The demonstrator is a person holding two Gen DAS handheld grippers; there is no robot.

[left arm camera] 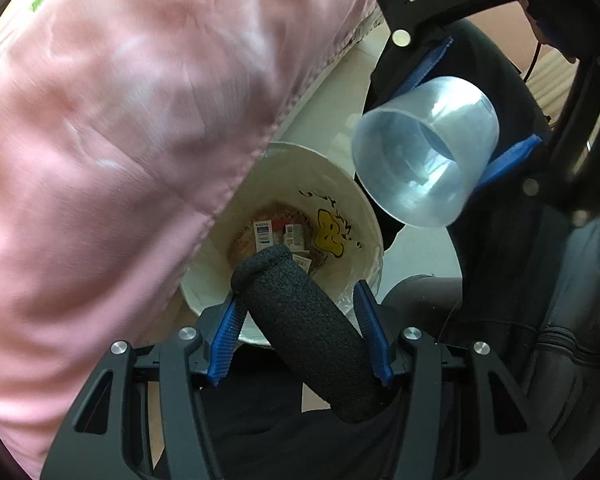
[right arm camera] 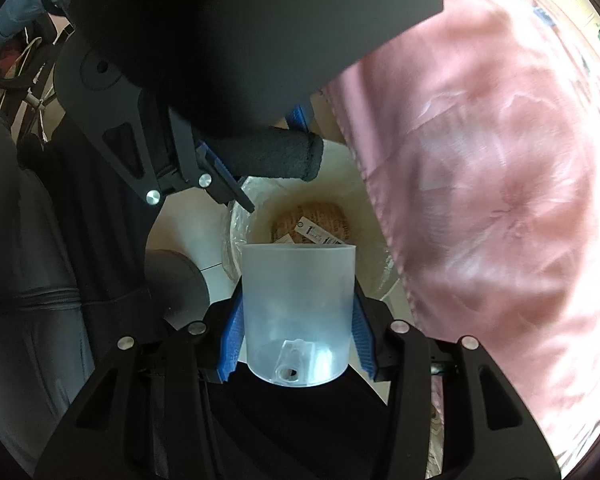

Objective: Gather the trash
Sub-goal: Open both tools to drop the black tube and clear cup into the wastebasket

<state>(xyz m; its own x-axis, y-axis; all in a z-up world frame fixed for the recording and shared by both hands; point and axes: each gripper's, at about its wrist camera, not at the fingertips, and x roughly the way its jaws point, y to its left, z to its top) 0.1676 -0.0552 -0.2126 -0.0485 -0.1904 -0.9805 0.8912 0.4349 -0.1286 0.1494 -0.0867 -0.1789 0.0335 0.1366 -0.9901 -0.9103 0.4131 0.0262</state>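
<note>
My left gripper [left arm camera: 300,332] is clamped on a black foam tube [left arm camera: 312,336] that leans over the rim of the white waste bin [left arm camera: 352,200]. My right gripper [right arm camera: 296,340] grips a frosted plastic cup [right arm camera: 298,312] by its sides, held above the bin's near rim. Only the left wrist view shows a yellow cartoon figure [left arm camera: 332,234] with dark script beside it on the bin's inner wall (I cannot read the script). The right wrist view shows the cup's base, with a small hole. Both views show paper tags [right arm camera: 314,234] with barcode-like print lying at the bottom of the bin, too small to read. A pink cloth [left arm camera: 112,152] overhangs the bin's rim.
</note>
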